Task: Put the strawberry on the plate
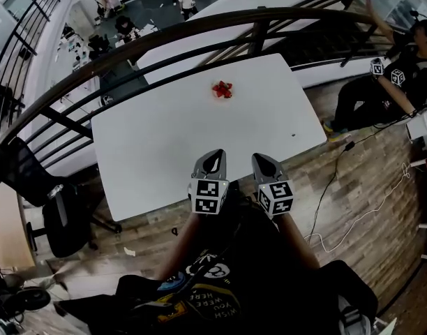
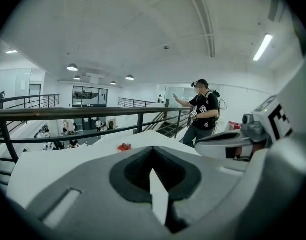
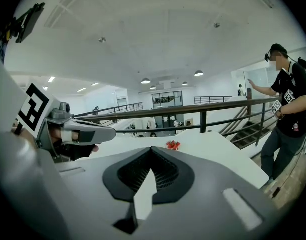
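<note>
Left gripper (image 1: pixel 212 160) and right gripper (image 1: pixel 267 162) side by side at the white table's (image 1: pixel 165 145) near edge, both claws pressed together, empty, red strawberry (image 1: pixel 222 90) lying far across the tabletop (railing (image 1: pixel 199 24) side), well apart from both

Open white tabletop (image 1: pixel 158 145) runs up to the strawberries (image 1: pixel 222 90); a dark railing (image 1: pixel 199 30) bounds its far edge.
</note>
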A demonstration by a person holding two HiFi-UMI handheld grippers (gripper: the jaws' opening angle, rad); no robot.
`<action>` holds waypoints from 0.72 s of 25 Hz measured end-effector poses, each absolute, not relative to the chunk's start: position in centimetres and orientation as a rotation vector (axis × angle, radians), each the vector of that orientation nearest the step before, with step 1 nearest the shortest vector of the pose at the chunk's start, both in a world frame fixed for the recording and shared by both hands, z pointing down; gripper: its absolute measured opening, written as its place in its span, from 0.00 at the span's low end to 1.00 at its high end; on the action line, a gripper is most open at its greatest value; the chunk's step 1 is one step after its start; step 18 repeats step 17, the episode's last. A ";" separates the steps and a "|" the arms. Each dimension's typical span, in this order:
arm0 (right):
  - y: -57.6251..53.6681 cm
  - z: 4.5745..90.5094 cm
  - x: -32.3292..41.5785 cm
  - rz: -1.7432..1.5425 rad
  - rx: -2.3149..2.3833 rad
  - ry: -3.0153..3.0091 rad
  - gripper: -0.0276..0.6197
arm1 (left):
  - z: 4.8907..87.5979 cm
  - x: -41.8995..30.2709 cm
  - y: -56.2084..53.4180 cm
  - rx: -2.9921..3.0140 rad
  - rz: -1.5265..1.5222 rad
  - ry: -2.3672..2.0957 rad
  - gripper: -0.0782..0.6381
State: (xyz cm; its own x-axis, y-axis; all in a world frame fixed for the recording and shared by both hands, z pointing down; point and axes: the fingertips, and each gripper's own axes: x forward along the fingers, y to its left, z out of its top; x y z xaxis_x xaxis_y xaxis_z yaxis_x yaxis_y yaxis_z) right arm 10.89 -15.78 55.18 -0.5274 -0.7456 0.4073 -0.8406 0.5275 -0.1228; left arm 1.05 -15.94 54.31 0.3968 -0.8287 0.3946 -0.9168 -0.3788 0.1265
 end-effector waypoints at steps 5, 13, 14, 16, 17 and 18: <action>-14.9 55.5 9.7 0.455 1.308 -2.477 0.05 | 54.0 -0.3 -15.3 2.341 0.381 -1.542 0.12; -15.3 54.9 8.1 0.422 1.290 -2.502 0.05 | 54.4 -1.3 -15.2 2.332 0.369 -1.539 0.12; -15.3 54.9 8.0 0.422 1.289 -2.501 0.05 | 54.5 -1.4 -15.2 2.336 0.371 -1.537 0.12; -15.3 55.1 7.6 0.424 1.286 -2.499 0.05 | 54.6 -1.7 -15.2 2.340 0.373 -1.537 0.12; -15.2 55.2 7.4 0.426 1.284 -2.499 0.05 | 54.7 -1.9 -15.2 2.340 0.374 -1.537 0.12; -15.2 55.2 7.4 0.426 1.284 -2.499 0.05 | 54.7 -1.9 -15.2 2.340 0.374 -1.537 0.12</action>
